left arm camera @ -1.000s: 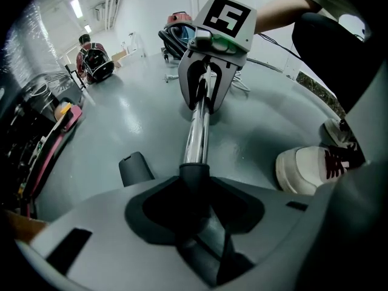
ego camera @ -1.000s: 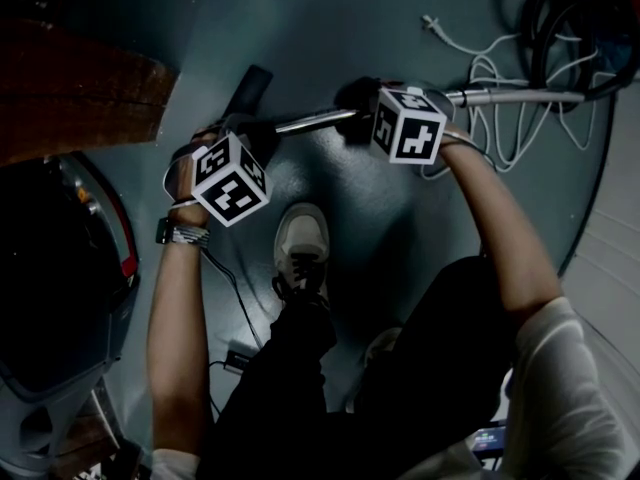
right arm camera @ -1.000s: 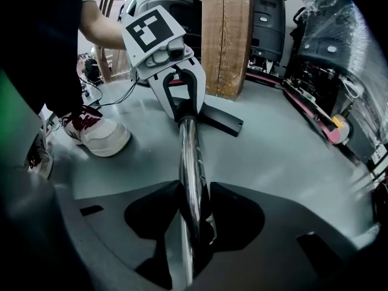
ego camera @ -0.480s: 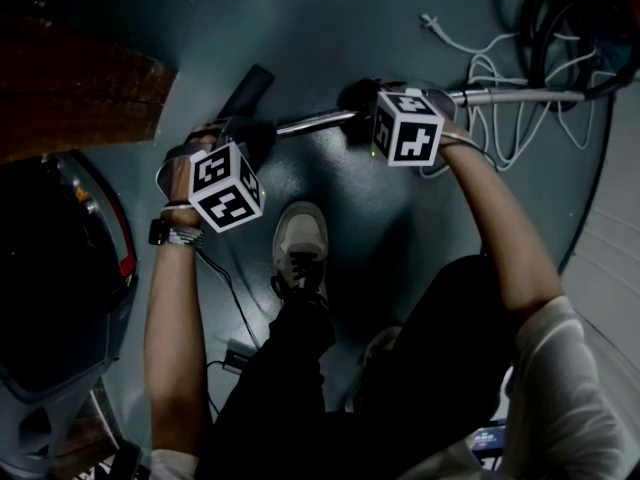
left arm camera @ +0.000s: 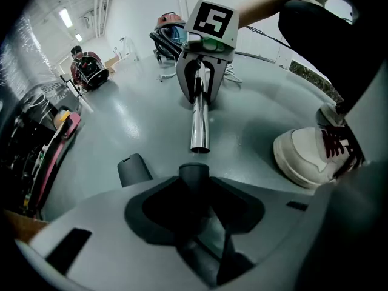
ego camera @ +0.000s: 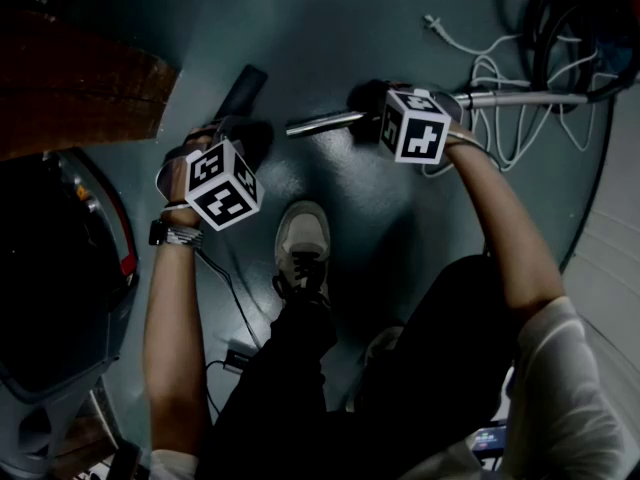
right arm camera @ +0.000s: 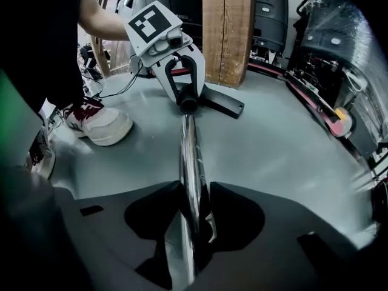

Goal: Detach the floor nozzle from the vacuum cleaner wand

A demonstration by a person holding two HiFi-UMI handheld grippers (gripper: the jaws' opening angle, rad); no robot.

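The chrome wand (ego camera: 500,97) lies level just above the floor, and my right gripper (ego camera: 368,104) is shut on it near its open end (left arm camera: 199,145). In the right gripper view the wand (right arm camera: 188,156) runs straight between the jaws. My left gripper (ego camera: 243,134) is shut on the dark neck (left arm camera: 194,176) of the black floor nozzle (ego camera: 242,90), which rests on the floor. A short gap separates the wand's open end from the nozzle neck (right arm camera: 187,106). The two grippers face each other along the wand's line.
A white sneaker (ego camera: 301,240) stands on the floor just below the gap. White cable (ego camera: 497,73) and a coiled black hose (ego camera: 577,18) lie at the upper right. A wooden block (ego camera: 80,88) and a dark machine (ego camera: 60,268) fill the left side.
The wand has slid to the right with my right gripper and come out of the nozzle neck, leaving a gap. My left gripper has stayed on the neck.
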